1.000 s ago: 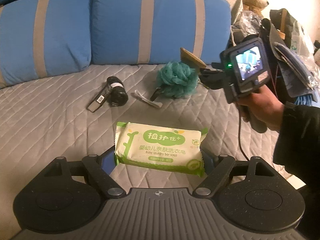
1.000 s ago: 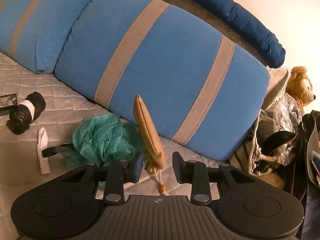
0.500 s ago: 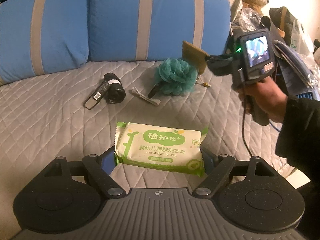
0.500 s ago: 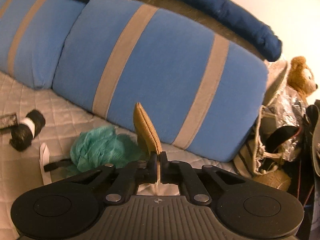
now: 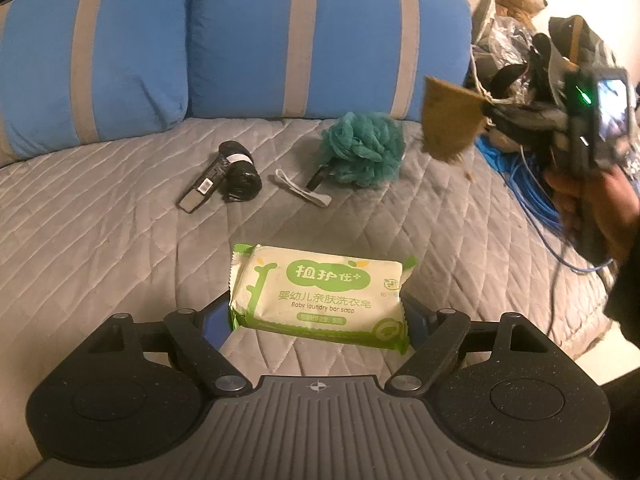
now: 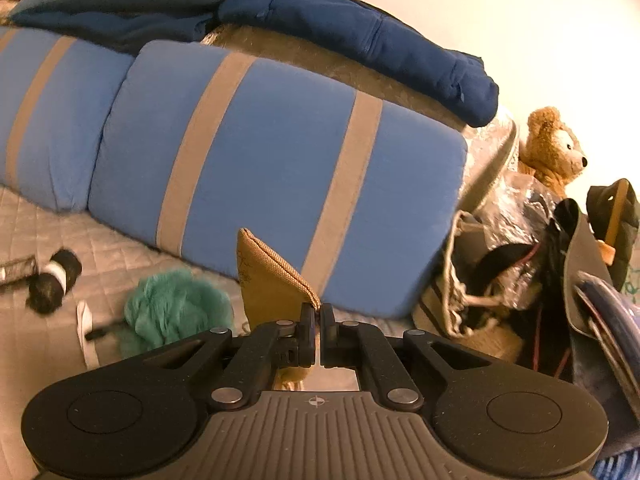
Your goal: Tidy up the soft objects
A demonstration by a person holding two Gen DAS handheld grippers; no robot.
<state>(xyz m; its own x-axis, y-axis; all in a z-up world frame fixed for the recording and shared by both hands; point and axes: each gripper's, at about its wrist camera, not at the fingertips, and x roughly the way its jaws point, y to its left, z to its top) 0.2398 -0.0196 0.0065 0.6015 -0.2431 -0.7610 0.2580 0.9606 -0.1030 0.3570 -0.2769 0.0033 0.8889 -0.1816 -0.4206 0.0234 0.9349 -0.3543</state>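
Note:
My left gripper (image 5: 318, 312) is shut on a green and cream pack of baby laundry soap (image 5: 320, 296), held low over the grey quilted bed (image 5: 100, 240). My right gripper (image 6: 318, 334) is shut on the corner of a tan fabric pouch (image 6: 272, 280) and holds it in the air; the pouch also shows in the left wrist view (image 5: 450, 120), above the bed's right side. A teal bath pouf (image 5: 364, 148) lies on the bed near the pillows; it also shows in the right wrist view (image 6: 172, 304).
A black roll with a white band (image 5: 240, 170), a flat barcode-labelled item (image 5: 204, 188) and a white strip (image 5: 300, 188) lie on the bed. Two blue striped pillows (image 5: 320, 40) line the back. Bags, blue cable (image 5: 532, 184) and a teddy bear (image 6: 550, 152) crowd the right side.
My right gripper closed on the tan pouch and lifted it up and to the right, off the bed. My left gripper still holds the soap pack.

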